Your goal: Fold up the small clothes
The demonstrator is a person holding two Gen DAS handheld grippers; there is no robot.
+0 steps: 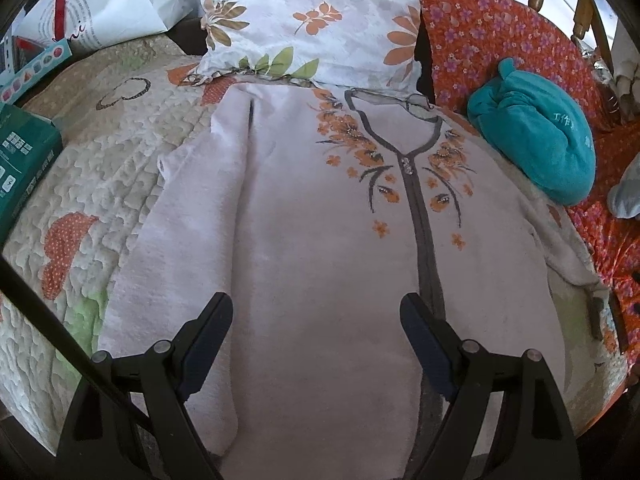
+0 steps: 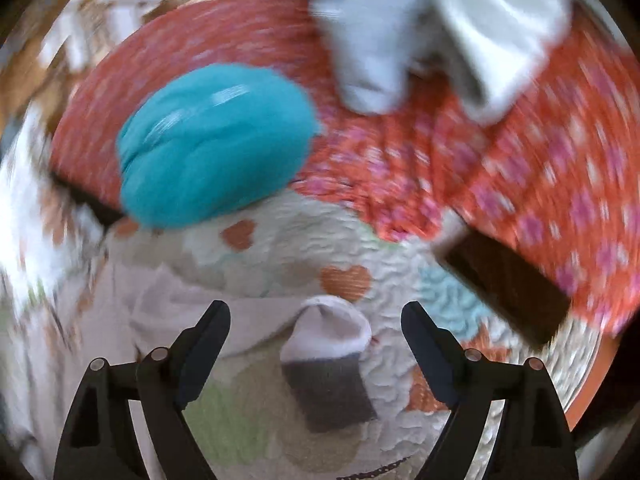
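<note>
A pale pink zip-up garment (image 1: 304,216) with orange flowers and a grey zip band lies flat on the quilted bedspread (image 1: 120,152), neck toward the pillow. Its left side is folded inward. My left gripper (image 1: 316,312) is open and empty above the garment's lower part. In the blurred right wrist view, the garment's right sleeve (image 2: 320,332) with a grey cuff (image 2: 332,392) lies on the quilt between the fingers of my open right gripper (image 2: 316,316). I cannot tell whether the gripper touches the sleeve.
A floral pillow (image 1: 316,20) lies at the head. A teal folded garment (image 1: 536,140) (image 2: 212,140) sits on an orange flowered cover (image 1: 500,36). Grey-white clothes (image 2: 420,28) lie beyond. A green box (image 1: 24,160) and white bag (image 1: 100,4) are at left.
</note>
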